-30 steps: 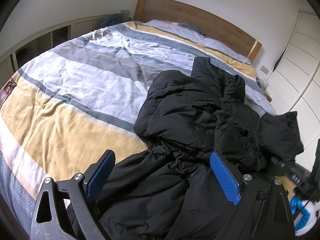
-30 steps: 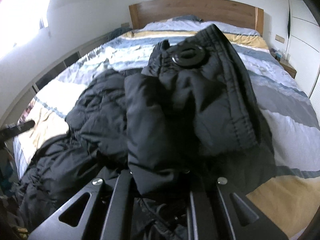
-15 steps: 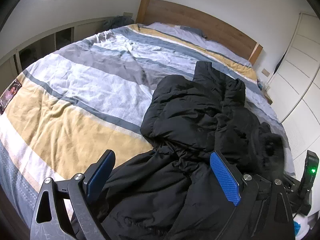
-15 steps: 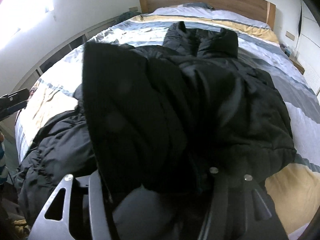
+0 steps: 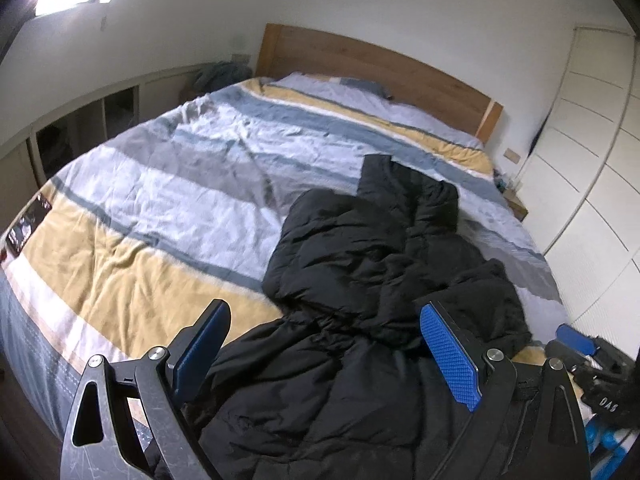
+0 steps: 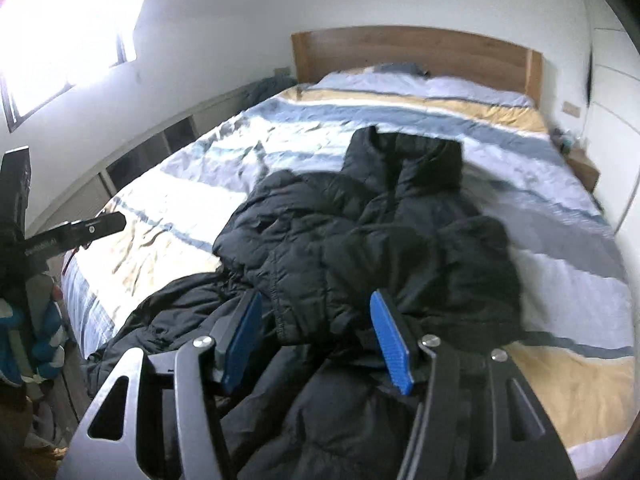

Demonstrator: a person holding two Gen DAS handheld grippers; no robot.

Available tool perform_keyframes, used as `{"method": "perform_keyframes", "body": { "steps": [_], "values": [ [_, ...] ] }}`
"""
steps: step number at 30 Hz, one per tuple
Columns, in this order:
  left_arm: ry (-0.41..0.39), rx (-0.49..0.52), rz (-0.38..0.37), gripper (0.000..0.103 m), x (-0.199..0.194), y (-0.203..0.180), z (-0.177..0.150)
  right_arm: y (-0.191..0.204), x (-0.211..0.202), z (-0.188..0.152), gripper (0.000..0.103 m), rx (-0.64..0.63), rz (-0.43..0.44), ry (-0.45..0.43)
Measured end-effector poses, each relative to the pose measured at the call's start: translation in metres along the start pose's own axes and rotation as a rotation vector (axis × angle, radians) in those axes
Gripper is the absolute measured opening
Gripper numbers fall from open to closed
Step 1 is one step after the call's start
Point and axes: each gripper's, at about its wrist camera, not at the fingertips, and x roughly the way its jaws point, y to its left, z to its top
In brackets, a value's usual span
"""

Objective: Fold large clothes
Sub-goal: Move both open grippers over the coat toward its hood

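A black puffy jacket (image 5: 380,256) lies crumpled on the striped duvet (image 5: 168,200), its collar toward the headboard and its hem hanging over the near bed edge. My left gripper (image 5: 326,344) hovers above the hem, its blue pads wide apart with nothing pressed between them. In the right wrist view the jacket (image 6: 380,232) has a folded-over part lying on top. My right gripper (image 6: 316,336) is open above that fold, and its pads touch nothing. Each gripper shows in the other's view, the right gripper (image 5: 576,340) at the right edge and the left gripper (image 6: 76,232) at the left edge.
A wooden headboard (image 5: 380,64) and pillows (image 5: 340,92) are at the far end of the bed. Low open shelving (image 5: 80,128) runs along the left wall. White wardrobe doors (image 5: 592,152) and a small nightstand (image 5: 516,204) stand at the right. A bright window (image 6: 48,32) is at the left.
My right gripper opened and let go of the jacket part it held; that part now lies on the jacket. Both grippers rose and drew back from the bed.
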Motion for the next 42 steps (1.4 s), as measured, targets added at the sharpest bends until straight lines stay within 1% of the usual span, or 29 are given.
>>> {"method": "perform_keyframes", "body": {
  "steps": [3,6,8,11,15,17,20,23,25,28,30,32,34,37,40,42],
  "values": [
    [-0.019,0.025,-0.012,0.095,-0.011,-0.014,0.005,-0.013,-0.021,0.005,0.055,0.015,-0.037,-0.019],
    [-0.028,0.049,-0.018,0.095,-0.012,-0.028,0.008,-0.033,-0.035,0.003,0.055,0.041,-0.068,-0.031],
    [-0.023,0.07,-0.024,0.095,-0.005,-0.041,0.009,-0.054,-0.04,-0.001,0.055,0.074,-0.084,-0.038],
    [-0.003,0.101,-0.042,0.095,0.015,-0.065,0.006,-0.088,-0.037,-0.009,0.055,0.128,-0.121,-0.032],
    [0.037,0.143,-0.082,0.095,0.057,-0.098,-0.004,-0.129,-0.012,-0.014,0.055,0.159,-0.137,-0.009],
    [0.051,0.171,-0.091,0.095,0.083,-0.112,-0.008,-0.14,0.011,-0.014,0.055,0.154,-0.121,0.008],
    [0.055,0.201,-0.113,0.095,0.124,-0.128,-0.013,-0.148,0.049,-0.007,0.055,0.119,-0.104,0.011],
    [0.059,0.22,-0.146,0.095,0.166,-0.135,-0.015,-0.153,0.091,0.006,0.055,0.075,-0.066,0.004],
    [0.068,0.236,-0.154,0.095,0.188,-0.136,-0.016,-0.156,0.114,0.011,0.055,0.063,-0.052,0.009],
    [0.114,0.252,-0.145,0.095,0.214,-0.131,-0.019,-0.162,0.155,0.013,0.055,0.054,-0.057,0.065],
    [0.143,0.258,-0.137,0.095,0.226,-0.128,-0.019,-0.169,0.173,0.011,0.055,0.088,-0.036,0.113],
    [0.169,0.27,-0.138,0.096,0.235,-0.125,-0.021,-0.175,0.186,0.007,0.055,0.105,-0.037,0.164],
    [0.196,0.282,-0.132,0.097,0.242,-0.125,-0.024,-0.176,0.193,0.002,0.055,0.108,-0.044,0.21],
    [0.216,0.319,-0.115,0.097,0.245,-0.131,-0.031,-0.181,0.199,-0.003,0.056,0.133,-0.052,0.267],
    [0.249,0.34,-0.12,0.097,0.241,-0.135,-0.025,-0.186,0.202,-0.005,0.057,0.181,-0.076,0.314],
    [0.262,0.362,-0.119,0.097,0.235,-0.137,-0.018,-0.185,0.202,0.0,0.057,0.211,-0.115,0.359]
  ]
}}
